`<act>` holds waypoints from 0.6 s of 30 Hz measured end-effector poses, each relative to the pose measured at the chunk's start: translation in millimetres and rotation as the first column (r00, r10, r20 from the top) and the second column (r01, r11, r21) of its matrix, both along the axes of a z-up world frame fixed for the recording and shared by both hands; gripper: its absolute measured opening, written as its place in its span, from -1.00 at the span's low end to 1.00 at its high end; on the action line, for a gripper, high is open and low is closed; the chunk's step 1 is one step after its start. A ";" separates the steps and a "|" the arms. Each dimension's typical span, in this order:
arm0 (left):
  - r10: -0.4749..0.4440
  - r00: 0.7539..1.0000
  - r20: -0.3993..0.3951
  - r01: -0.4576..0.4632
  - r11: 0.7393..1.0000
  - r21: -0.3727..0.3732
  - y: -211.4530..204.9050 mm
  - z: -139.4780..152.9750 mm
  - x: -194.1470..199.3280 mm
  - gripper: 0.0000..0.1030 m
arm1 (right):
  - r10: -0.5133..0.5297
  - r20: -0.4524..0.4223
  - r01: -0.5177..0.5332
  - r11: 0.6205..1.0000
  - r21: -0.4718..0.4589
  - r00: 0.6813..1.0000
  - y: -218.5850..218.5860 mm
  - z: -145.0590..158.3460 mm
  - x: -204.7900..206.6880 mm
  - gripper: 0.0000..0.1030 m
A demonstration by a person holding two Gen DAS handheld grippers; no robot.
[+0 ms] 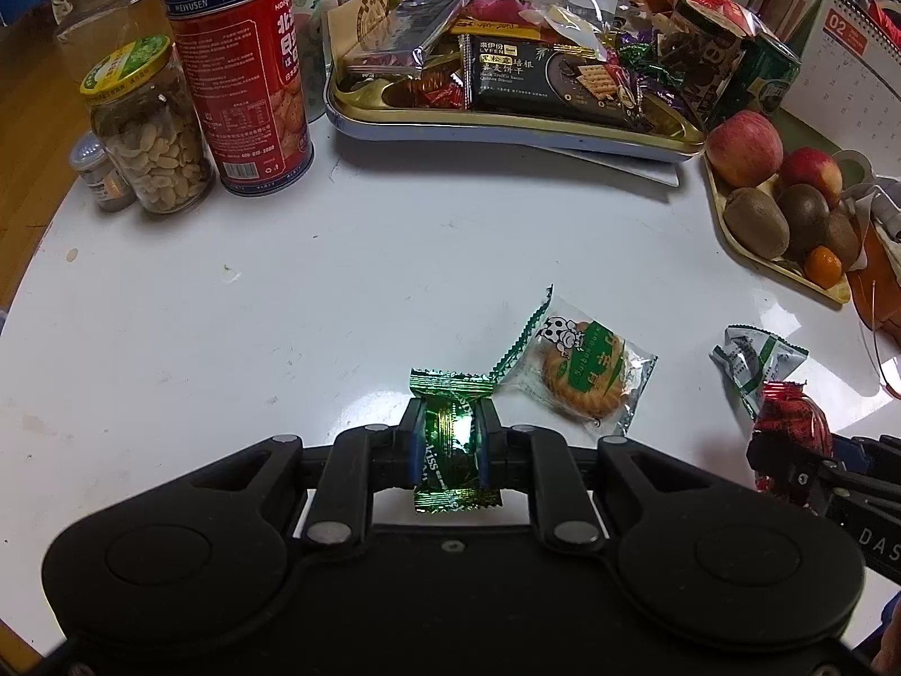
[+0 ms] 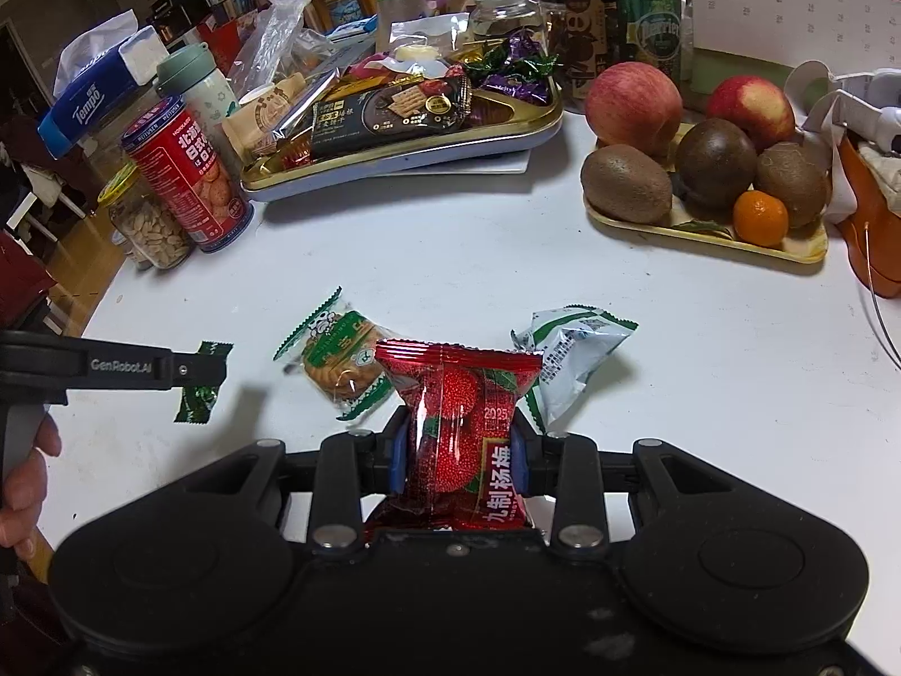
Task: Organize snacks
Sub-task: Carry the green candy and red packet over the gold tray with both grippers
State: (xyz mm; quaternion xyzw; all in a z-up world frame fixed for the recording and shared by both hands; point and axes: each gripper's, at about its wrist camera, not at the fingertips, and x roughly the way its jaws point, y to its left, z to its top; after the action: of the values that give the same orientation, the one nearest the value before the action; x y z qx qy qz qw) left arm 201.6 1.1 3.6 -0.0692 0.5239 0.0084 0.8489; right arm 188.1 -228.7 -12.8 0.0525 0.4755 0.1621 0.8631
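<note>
While both hands carry loads, nothing deposited yet. Left gripper (image 1: 450, 442): jaws closed on green candy (image 1: 453, 439), held above worktop (image 1: 281, 293). Right gripper (image 2: 459, 459): jaws clamped across red bayberry packet (image 2: 462, 422), mid-body for security. Gold tray (image 2: 507, 124), probable destination, well apart. Biscuit packet (image 2: 338, 366), white-green packet (image 2: 569, 355) uncollected.

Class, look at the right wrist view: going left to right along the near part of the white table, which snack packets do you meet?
Green candy in the left claw → biscuit packet → red waxberry packet in the right claw → white-green packet.
</note>
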 end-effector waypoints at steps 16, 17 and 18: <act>0.008 1.000 0.023 -0.008 1.000 0.019 4.3 10.1 -17.8 -0.56 | -0.025 0.004 0.025 1.000 -0.016 1.000 -9.0 0.2 -9.6 -0.31; 0.007 1.000 0.026 -0.008 1.000 0.019 3.9 10.9 -18.5 -0.56 | -0.025 0.005 0.025 1.000 -0.017 1.000 -9.2 0.5 -10.4 -0.31; 0.005 1.000 0.029 -0.006 1.000 0.020 3.6 11.9 -19.7 -0.56 | -0.025 0.005 0.025 1.000 -0.018 1.000 -9.3 0.9 -11.2 -0.31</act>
State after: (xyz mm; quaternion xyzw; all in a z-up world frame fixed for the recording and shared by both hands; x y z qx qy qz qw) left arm 181.9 4.8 15.5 -0.0623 0.5114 0.0150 0.8569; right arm 176.9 -238.0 -11.8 0.0500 0.4741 0.1469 0.8667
